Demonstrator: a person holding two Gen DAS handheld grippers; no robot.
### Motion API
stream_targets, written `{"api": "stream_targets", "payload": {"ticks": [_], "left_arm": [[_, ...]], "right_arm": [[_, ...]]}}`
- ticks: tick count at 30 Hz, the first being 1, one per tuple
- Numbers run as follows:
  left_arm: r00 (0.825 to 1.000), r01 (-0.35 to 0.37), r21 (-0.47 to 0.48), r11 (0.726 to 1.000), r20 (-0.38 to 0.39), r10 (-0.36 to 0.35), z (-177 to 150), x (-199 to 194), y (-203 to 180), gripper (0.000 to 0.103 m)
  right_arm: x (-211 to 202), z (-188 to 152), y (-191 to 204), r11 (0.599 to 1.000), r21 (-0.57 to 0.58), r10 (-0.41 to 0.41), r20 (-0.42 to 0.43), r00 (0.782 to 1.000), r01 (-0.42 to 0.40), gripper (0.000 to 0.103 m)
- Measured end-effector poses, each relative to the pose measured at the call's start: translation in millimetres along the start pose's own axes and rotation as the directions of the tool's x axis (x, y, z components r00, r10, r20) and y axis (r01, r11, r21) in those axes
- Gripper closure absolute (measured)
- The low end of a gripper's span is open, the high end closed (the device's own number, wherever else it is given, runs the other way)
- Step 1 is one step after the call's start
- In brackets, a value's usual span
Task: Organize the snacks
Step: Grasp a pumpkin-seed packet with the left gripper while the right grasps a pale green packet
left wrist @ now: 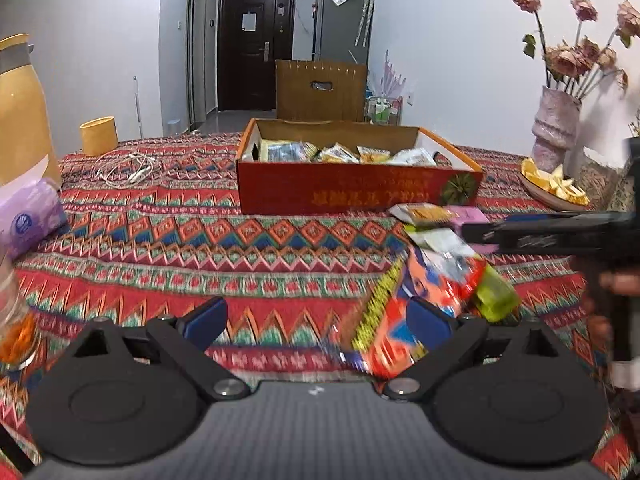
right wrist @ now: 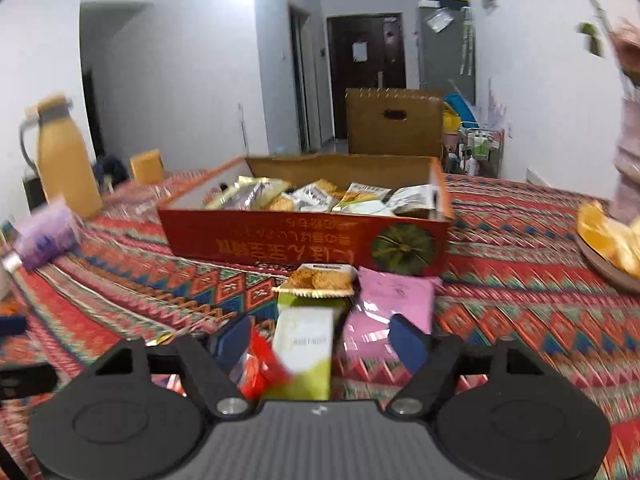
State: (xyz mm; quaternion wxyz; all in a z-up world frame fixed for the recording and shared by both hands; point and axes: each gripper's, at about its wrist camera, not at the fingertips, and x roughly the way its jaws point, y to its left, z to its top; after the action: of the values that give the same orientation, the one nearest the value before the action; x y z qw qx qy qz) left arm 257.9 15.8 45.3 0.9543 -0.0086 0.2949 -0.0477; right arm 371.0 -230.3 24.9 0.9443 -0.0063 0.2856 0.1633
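tablecloth (left wrist: pixel 168 248): woven cloth, matt
box (left wrist: pixel 352 194): cardboard, printed outside, raw brown inside
snack packets (right wrist: pixel 320 196): glossy foil/plastic
pink packet (right wrist: pixel 394 292): smooth plastic
vase (left wrist: pixel 554 128): rough, matt
left gripper (left wrist: pixel 316 314): matt black plastic, metal pivots

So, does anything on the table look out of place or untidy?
Yes. Several snack packets lie loose on the tablecloth in front of the red box, overlapping in a heap, while the others are already inside it. Nothing looks spilled or torn.

Yellow jug (left wrist: pixel 20 108), earphones (left wrist: pixel 128 168), vase w/ dried flowers (left wrist: pixel 556 124)
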Motion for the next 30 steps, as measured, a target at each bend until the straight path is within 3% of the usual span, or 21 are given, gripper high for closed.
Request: {"api": "stream_targets", "payload": {"ticks": [5, 9, 14, 19, 21, 23, 24, 27, 30], "left_arm": [[1.0, 0.001, -0.009, 1.0, -0.003, -0.001, 13, 19, 10, 0.006], [1.0, 0.008, 0.015, 1.0, -0.027, -0.007, 20, 43, 5, 0.006], [0.994, 0.099, 0.029, 0.995, -0.049, -0.098, 44, 79, -27, 0.006], [0.969, 0.225, 0.042, 0.974, -0.114, -0.219, 76, 123, -76, 0.007], [0.969, 0.205, 0.036, 0.978, -0.148, -0.198, 85, 146, -91, 0.015], [0.973, 0.156, 0.062, 0.986, -0.183, -0.142, 89, 168, -103, 0.031], [0.973, 0.124, 0.082, 0.989, -0.203, -0.106, 90, 178, -109, 0.034], [0.961, 0.139, 0.073, 0.988, -0.25, -0.117, 90, 197, -112, 0.033], [0.949, 0.164, 0.051, 0.985, -0.282, -0.143, 92, 213, -115, 0.028]], "right_arm": [[40, 1, 8, 1.0, 0.001, 0.024, -0.073, 0.997, -0.024, 0.057], [36, -15, 6, 1.0, -0.01, 0.01, -0.097, 0.995, -0.011, 0.063], [5, -31, -14, 0.999, 0.034, -0.002, -0.099, 0.995, 0.006, 0.063], [-25, -47, -37, 0.998, 0.025, -0.061, -0.095, 0.994, 0.063, 0.063], [-31, -50, -48, 0.994, 0.031, -0.104, -0.086, 0.991, 0.107, 0.062], [-33, -50, -60, 0.986, 0.041, -0.156, -0.08, 0.984, 0.16, 0.062], [-34, -50, -65, 0.984, 0.049, -0.168, -0.08, 0.983, 0.172, 0.062], [-38, -54, -75, 0.984, 0.075, -0.157, -0.077, 0.985, 0.163, 0.06], [-37, -56, -77, 0.985, 0.075, -0.149, -0.091, 0.985, 0.156, 0.052]]}}
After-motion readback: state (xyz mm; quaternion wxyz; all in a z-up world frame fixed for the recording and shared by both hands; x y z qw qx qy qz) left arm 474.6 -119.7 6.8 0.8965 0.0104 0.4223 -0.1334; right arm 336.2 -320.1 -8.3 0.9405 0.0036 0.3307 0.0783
